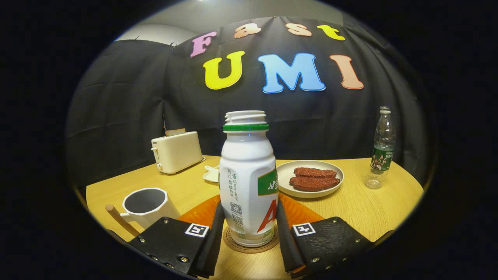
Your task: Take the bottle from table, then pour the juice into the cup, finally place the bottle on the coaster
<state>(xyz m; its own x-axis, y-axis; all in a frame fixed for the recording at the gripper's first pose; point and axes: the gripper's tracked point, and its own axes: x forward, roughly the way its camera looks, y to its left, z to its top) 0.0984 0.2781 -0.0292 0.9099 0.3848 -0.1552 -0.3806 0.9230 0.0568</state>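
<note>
A white juice bottle (248, 175) with a green neck ring and no cap stands upright on a round cork coaster (251, 248). The coaster lies on an orange mat (194, 214) on the wooden table (362, 206). My gripper (249, 205) is at the bottle's lower half, with one finger against each side of it, shut on the bottle. A white cup (146, 206) with a wooden handle stands to the left of the left finger, its mouth open and its inside dark.
A cream toaster (177, 152) stands at the back left, with a small white dish (212, 174) beside it. Beyond the bottle to the right is a plate (286, 181) with brown food pieces. A clear water bottle (382, 147) stands far right.
</note>
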